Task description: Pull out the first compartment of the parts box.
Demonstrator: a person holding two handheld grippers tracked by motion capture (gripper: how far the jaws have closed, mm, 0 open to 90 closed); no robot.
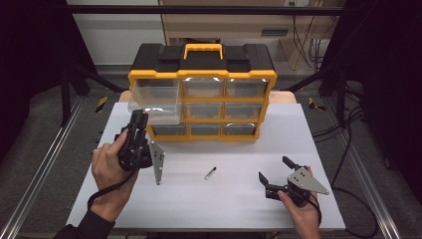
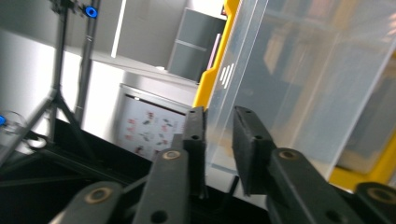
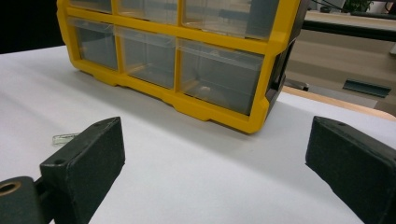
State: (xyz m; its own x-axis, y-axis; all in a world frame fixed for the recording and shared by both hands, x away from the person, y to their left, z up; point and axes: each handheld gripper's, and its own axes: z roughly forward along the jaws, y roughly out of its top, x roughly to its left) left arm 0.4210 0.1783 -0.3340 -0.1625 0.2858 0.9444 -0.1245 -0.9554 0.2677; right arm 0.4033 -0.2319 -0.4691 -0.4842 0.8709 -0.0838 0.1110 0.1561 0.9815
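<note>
High view. Yellow-and-black drawer organizer (image 1: 201, 92) at upper centre of the white table (image 1: 224, 199), carry handle on top. Top-left clear drawer (image 1: 154, 102) pulled out toward the lower left, well proud of the other drawer fronts. Left gripper (image 1: 139, 119) at centre left, held in the left hand (image 1: 107, 167), jaws pointed up the frame at the front lip of the pulled-out drawer. Small clear vial (image 1: 210, 173) lying alone on the table at lower centre, between the two grippers and apart from both. Right gripper (image 1: 275, 172) at lower right, held in the right hand (image 1: 298, 214), jaws spread wide over bare table.

Left gripper view. Two black jaws rising from the bottom centre, with the thin clear wall of the drawer (image 2: 280, 93) standing in the narrow gap between them. Left pad (image 2: 195, 140) close against the wall, right pad (image 2: 250, 149) with a slight sliver of space beside it; jaws parted a little, no clamp on the plastic. Yellow frame edge of the organizer (image 2: 212, 79) behind, at upper centre.

Right gripper view. Jaws far apart at the lower left and lower right corners, nothing between them. Organizer (image 3: 187, 60) across the upper frame, its lower drawers closed. Vial (image 3: 65, 138) at the left edge, just above the left jaw.
</note>
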